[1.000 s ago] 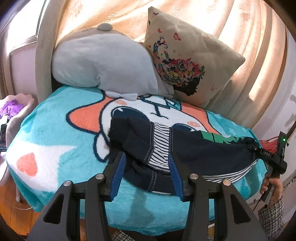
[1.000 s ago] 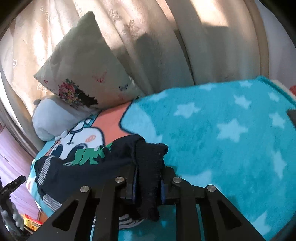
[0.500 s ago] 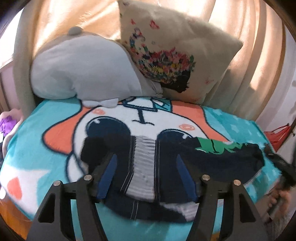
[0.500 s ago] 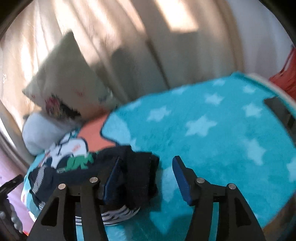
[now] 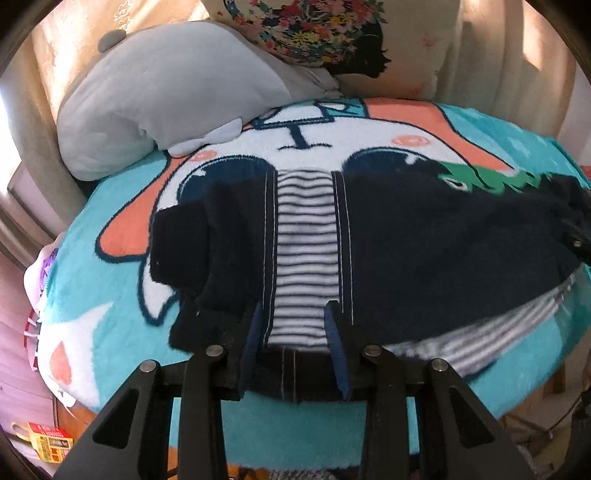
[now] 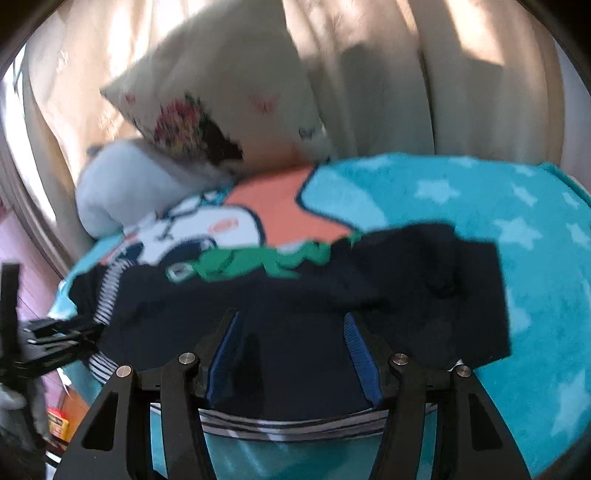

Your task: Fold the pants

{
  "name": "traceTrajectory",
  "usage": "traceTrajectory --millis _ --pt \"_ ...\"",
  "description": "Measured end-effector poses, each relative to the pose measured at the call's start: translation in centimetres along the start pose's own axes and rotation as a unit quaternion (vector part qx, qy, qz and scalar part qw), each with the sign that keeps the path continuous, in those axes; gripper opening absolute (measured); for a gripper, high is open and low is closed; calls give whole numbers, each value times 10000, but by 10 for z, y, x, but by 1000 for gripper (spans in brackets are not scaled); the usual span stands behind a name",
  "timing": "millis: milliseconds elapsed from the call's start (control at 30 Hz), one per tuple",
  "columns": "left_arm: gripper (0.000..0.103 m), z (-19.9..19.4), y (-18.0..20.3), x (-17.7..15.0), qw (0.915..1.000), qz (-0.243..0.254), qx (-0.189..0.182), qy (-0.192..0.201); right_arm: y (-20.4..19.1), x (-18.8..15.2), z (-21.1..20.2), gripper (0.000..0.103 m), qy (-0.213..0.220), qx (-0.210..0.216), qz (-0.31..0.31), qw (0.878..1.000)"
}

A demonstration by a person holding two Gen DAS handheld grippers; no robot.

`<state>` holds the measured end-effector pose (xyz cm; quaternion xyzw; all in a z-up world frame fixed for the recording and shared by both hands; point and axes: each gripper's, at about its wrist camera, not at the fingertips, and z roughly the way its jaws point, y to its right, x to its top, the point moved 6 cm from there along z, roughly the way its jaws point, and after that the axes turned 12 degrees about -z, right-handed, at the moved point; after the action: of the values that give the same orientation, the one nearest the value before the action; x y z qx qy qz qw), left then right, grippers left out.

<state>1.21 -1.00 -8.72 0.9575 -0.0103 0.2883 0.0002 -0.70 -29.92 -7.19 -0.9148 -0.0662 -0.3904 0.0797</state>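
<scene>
Dark navy pants with a striped lining panel and a green print lie across the teal cartoon blanket. My left gripper is open, its fingers straddling the near edge of the striped panel. In the right wrist view the pants lie flat, a dark leg end at the right. My right gripper is open over the dark cloth, holding nothing. The left gripper shows at the left edge of that view.
A grey plush pillow and a floral cushion lean against beige curtains at the back. The blanket drops off at the near edge. A red-yellow box sits on the floor at the lower left.
My right gripper let go of the pants leg end and opened, then moved left over the cloth. My left gripper moved forward and down onto the striped panel's near edge.
</scene>
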Motion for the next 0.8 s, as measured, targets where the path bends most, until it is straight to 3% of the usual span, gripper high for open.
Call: traceTrajectory --millis 200,300,400,533,800 --pt "34 -26 -7 1 9950 -211 -972 -30 7 -16 -7 62 -129 263 293 9991" --pt "40 -53 2 14 9909 -141 -1291 344 19 -15 -35 63 369 419 500 9972" --pt "52 -70 20 29 9905 113 -1031 902 36 -14 -58 67 773 273 757 9938" --pt "52 -75 43 35 9890 367 -475 1353 57 -17 -72 69 978 95 1063 9895" --pt "52 -54 57 35 9919 522 -92 1159 70 -25 -68 72 947 -98 1106 9893"
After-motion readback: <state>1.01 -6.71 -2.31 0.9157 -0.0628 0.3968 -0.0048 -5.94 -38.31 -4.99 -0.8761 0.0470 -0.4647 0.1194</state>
